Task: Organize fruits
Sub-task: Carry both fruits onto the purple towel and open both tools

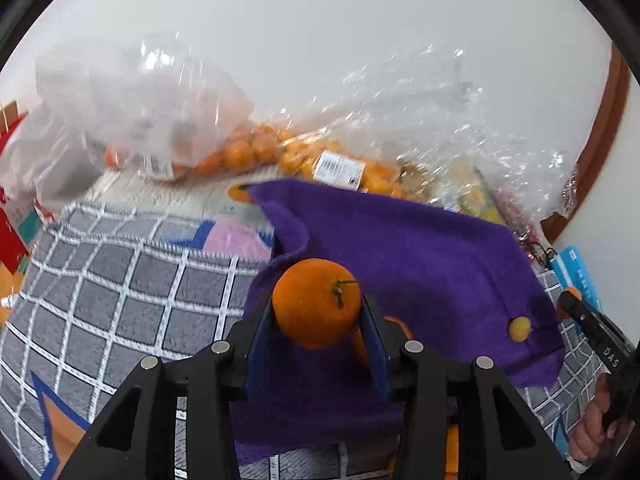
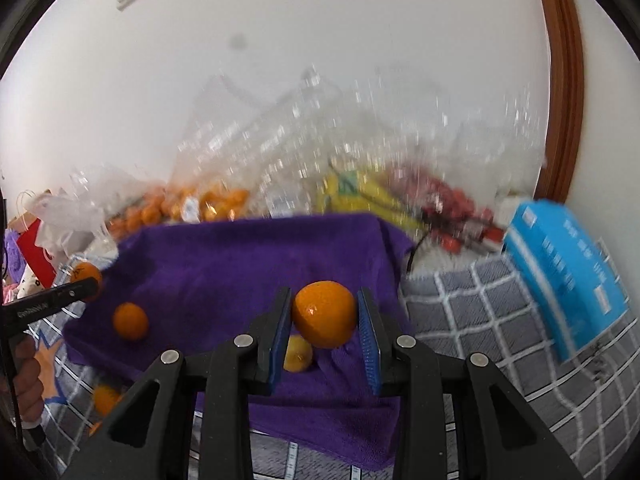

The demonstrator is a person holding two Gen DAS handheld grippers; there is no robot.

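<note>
1. Left gripper (image 1: 318, 312) clenched on an orange (image 1: 316, 303) with a stem, over the purple towel (image 1: 420, 248).
2. Right gripper (image 2: 325, 320) clenched on a second orange (image 2: 325, 314), over the same towel.
3. Small yellow fruit (image 2: 298, 353) on the towel at 7 o'clock of that orange.
4. Bagged oranges (image 1: 240, 152) at 12 o'clock; their barcode label (image 1: 338, 168) is unreadable.
5. Blue box (image 2: 568, 276) at 3 o'clock; print blurred.

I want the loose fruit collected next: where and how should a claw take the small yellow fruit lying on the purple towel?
Grip the small yellow fruit across its round middle, coming from above: it lies free on the flat purple towel, with open cloth around it.
</note>
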